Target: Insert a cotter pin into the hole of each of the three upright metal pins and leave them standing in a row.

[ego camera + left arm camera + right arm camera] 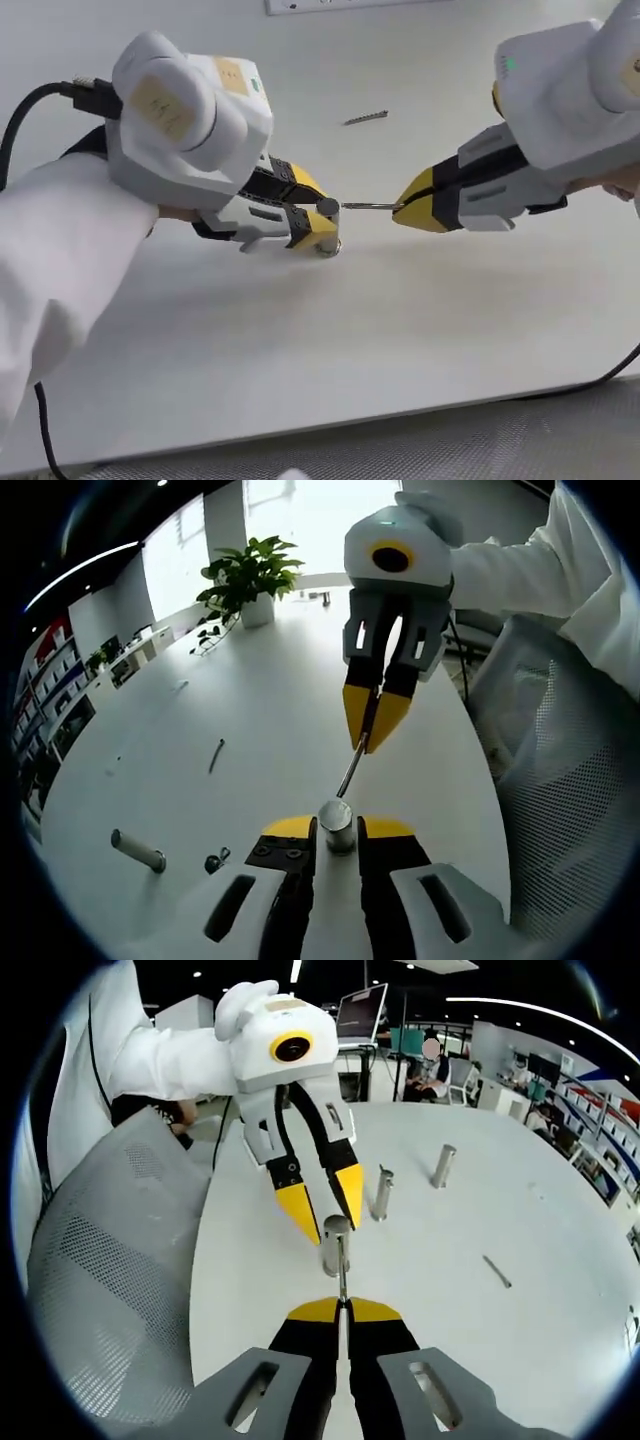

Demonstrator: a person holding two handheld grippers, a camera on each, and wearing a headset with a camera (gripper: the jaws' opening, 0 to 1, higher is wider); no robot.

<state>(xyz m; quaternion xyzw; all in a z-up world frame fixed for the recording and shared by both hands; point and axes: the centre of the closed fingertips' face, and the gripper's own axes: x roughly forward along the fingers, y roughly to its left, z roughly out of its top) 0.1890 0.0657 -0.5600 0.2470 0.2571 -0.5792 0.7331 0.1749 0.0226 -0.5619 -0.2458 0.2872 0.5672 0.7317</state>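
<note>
Left gripper point(322, 218) holds metal pin point(337, 818); spare cotter pin point(366, 118) lies beyond, apart.

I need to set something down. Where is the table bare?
Bare: the wide table strip between both grippers and the near edge. Crowded: where the metal pin in the left gripper meets the cotter pin in the right gripper; a loose cotter pin lies beyond.
</note>
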